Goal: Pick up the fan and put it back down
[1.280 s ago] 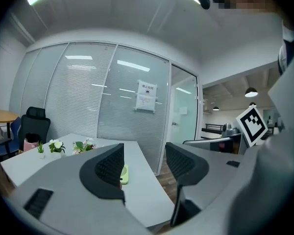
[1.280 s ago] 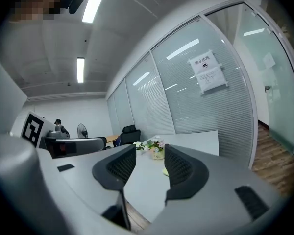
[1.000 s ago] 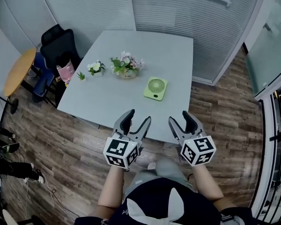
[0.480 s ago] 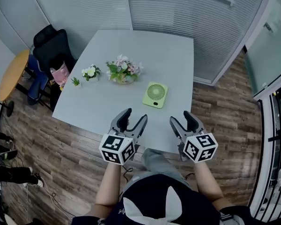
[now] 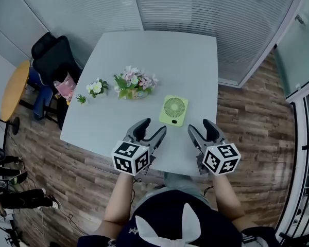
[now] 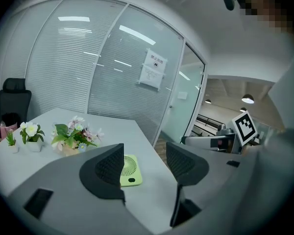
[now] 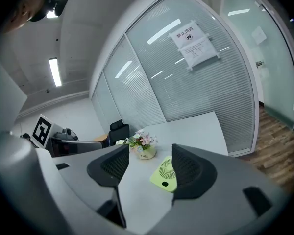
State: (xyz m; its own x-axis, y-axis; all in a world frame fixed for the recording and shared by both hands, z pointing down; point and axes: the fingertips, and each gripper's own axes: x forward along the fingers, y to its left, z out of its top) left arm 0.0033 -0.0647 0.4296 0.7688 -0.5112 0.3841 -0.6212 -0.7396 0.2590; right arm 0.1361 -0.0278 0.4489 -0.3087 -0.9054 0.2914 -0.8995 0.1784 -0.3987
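Now, fan [image 5: 174,110]: flat on the tabletop [image 5: 185,55], beyond your jaws, clear of both pairs.
Left gripper [image 5: 151,127]: jaws apart, empty.
Right gripper [image 5: 200,126]: jaws apart, empty.

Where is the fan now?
Head view: the fan lies flat on the table, right of centre, just beyond the left gripper and right gripper, with the flower bowl to its left.

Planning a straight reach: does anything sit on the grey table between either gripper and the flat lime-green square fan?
Nothing visible does. Only bare grey table lies between the lime-green fan and the open left gripper and right gripper. The pink-and-white flower arrangement stands beyond the fan to its left, off both paths.
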